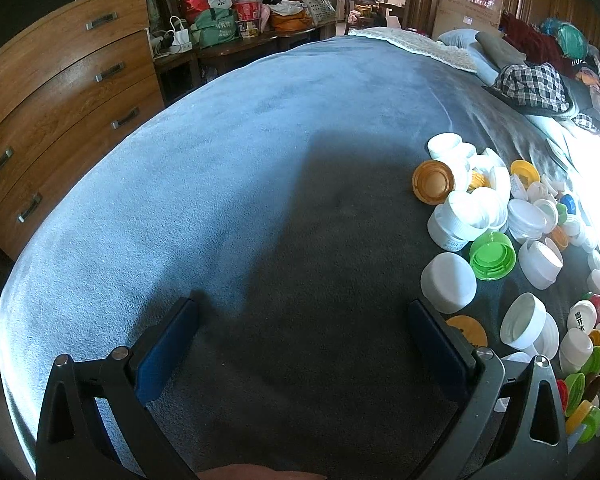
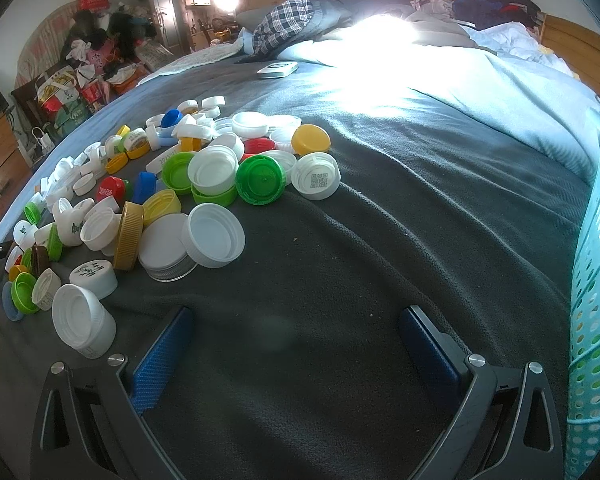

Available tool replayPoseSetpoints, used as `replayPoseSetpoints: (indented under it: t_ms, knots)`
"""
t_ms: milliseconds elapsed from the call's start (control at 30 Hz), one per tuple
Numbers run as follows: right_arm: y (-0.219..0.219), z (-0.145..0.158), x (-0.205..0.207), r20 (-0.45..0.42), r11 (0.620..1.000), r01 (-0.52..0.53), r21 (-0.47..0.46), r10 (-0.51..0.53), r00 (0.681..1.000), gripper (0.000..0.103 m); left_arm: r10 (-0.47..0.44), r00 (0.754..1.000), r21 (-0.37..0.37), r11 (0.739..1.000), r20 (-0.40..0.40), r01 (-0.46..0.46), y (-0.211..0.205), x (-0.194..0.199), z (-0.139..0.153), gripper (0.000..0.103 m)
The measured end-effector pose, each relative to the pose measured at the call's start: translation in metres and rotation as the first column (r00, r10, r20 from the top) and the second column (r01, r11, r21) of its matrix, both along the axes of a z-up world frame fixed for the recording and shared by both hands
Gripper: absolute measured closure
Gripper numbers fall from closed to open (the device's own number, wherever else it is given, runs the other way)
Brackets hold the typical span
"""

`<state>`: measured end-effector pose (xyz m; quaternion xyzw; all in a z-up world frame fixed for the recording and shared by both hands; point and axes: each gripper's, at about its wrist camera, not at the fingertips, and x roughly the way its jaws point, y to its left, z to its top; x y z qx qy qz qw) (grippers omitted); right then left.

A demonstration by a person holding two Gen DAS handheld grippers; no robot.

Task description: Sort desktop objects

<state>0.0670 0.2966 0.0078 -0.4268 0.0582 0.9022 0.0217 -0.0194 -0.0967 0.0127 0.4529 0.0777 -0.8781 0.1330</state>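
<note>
A heap of plastic bottle caps (image 2: 204, 176), white, green, yellow, red and blue, lies on a grey-blue blanket (image 2: 380, 220). In the left wrist view the same caps (image 1: 496, 216) spread along the right side. My left gripper (image 1: 302, 308) hovers open over bare blanket, a white cap (image 1: 448, 282) just beyond its right finger. My right gripper (image 2: 296, 316) is open too, nothing between its fingers, with a white cap (image 2: 82, 326) just left of its left finger. A turquoise perforated basket (image 2: 596, 300) stands at the right edge of the right wrist view.
A wooden chest of drawers (image 1: 60, 100) stands left of the bed. Bags and clutter (image 1: 236, 4) pile up behind it. Folded clothes and a plaid cloth (image 1: 532, 80) lie at the bed's far end. A small white device (image 2: 278, 70) rests on the blanket. Strong sunlight washes out the bedding (image 2: 380, 48).
</note>
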Motion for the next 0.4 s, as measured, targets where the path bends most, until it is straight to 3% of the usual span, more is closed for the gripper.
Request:
replayPoseSetpoints:
  t_ms: [400]
  knots:
    - [0.0000, 0.0000, 0.0000, 0.000, 1.000, 0.000, 0.000, 0.000, 1.000, 0.000, 0.000, 1.000, 0.002, 1.000, -0.005, 0.000, 0.0015, -0.0007, 0.0003, 0.001]
